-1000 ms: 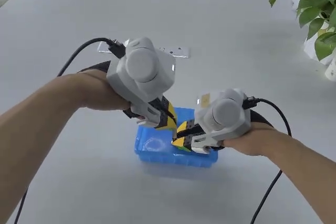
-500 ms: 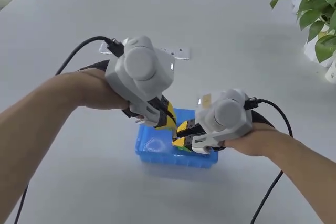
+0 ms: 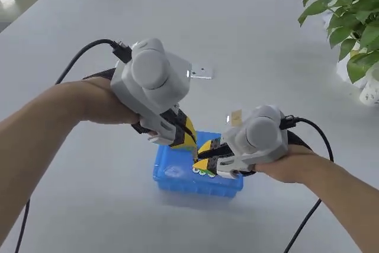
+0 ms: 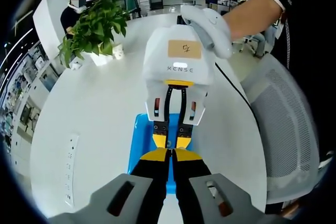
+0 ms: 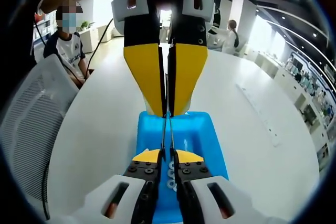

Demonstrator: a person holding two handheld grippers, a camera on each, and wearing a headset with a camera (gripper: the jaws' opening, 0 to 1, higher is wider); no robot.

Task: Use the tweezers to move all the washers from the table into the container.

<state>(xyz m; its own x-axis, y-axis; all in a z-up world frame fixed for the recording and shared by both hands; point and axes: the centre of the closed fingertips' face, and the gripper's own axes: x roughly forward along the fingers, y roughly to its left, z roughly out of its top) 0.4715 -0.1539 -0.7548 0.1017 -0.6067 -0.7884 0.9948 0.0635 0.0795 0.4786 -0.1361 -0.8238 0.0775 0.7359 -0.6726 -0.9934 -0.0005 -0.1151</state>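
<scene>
The left gripper [image 4: 170,153] and right gripper [image 5: 167,156] both have jaws pinched on the tweezers [image 5: 166,129]. Some washers [image 5: 171,169] lie in the container [image 5: 203,141] under the jaws. The job looks nearly done.

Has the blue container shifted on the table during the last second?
No. The blue container lies about as far below the white power strip as before. The whole head view slid downward, so the camera moved, not the container.
</scene>
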